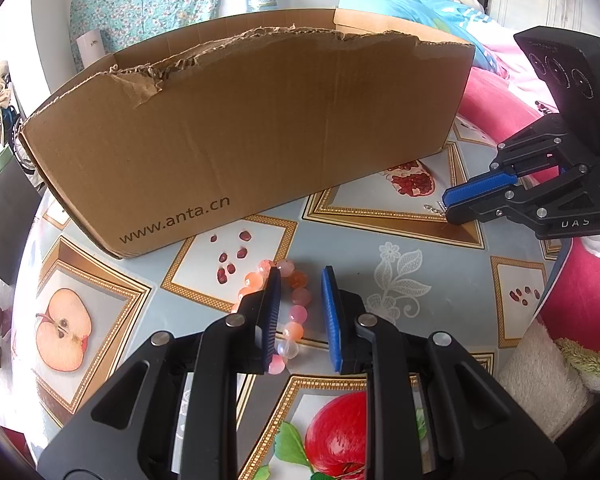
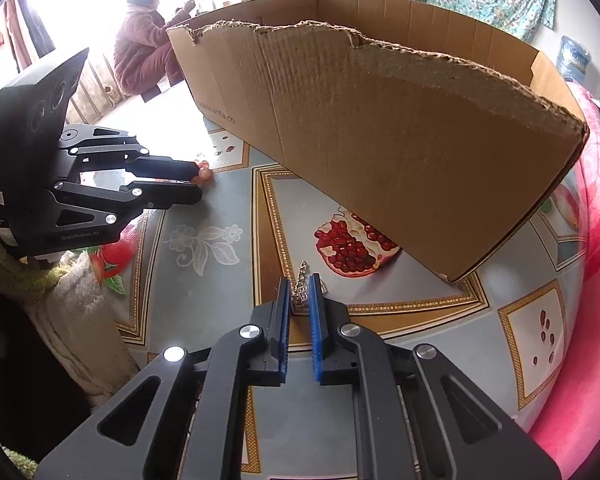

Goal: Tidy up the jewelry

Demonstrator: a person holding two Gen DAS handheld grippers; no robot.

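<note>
While both grippers sit low over the desk [image 1: 340, 248], here's the picture: the left gripper [image 1: 300, 316] has its fingers spread wide around the bracelet [image 1: 288, 312], one strand of the bead ring lying between the blue pads, nothing pinched yet. Over on the right, the right gripper [image 2: 300, 316] has its fingers narrowed to a small gap with the chain [image 2: 300, 290] lying right at the tips; I can't tell whether the pads are actually touching it. One bracelet, one chain, that's the jewelry I can count, plus one box [image 1: 252, 128], open-topped with a torn front edge, standing just behind both pieces. The bracelet looks like smooth round beads, pink to orange, so I'd expect it to be slippery and to roll, floppy along the string; best bet is to close across a single strand of beads, as the fingers are lined up now. The chain looks light, limp and thin, likely to slither out; pinch it where the links bunch up, near the tips. Two grippers, two pieces, each with its own.
</note>
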